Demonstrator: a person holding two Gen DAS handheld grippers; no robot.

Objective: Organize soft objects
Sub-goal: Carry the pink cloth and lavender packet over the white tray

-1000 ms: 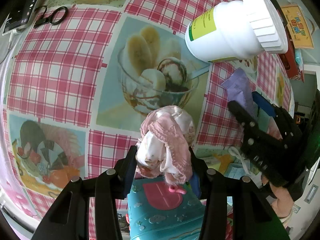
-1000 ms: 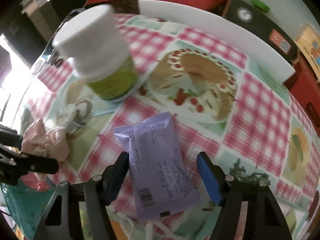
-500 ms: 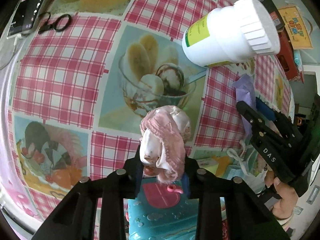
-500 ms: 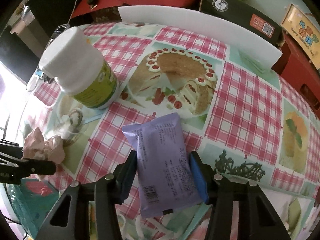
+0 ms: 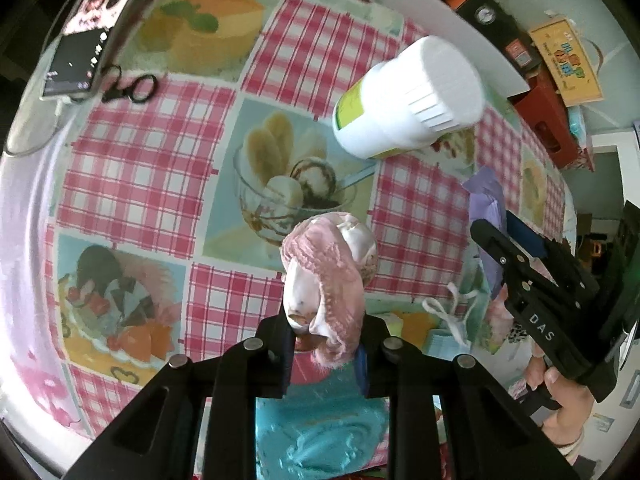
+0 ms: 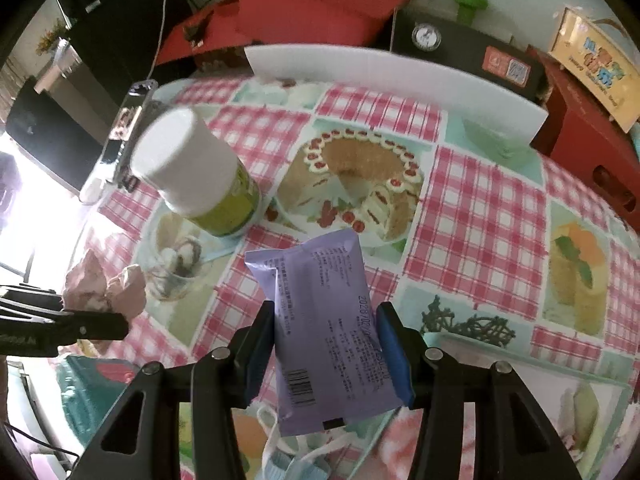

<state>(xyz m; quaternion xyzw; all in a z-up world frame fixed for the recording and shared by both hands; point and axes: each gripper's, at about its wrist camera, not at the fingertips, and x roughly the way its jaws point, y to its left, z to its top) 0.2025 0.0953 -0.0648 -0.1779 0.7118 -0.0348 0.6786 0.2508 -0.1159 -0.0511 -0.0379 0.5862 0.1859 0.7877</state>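
One white jar (image 5: 404, 104), one purple packet (image 6: 324, 328) – one pink cloth bundle (image 5: 328, 272).

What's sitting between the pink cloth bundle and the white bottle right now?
Only bare tablecloth, its ice-cream print, between pink cloth bundle and white bottle; left wrist view shows it.

You get bright daylight in both views. In the right wrist view it pours in from about nine o'clock and burns out that edge to white. The white bottle (image 6: 192, 172) is smeared by motion blur in both views, its cap soft-edged. The fisheye bends the checked tablecloth (image 5: 148, 160) hard toward the rim, where dark corners close in.
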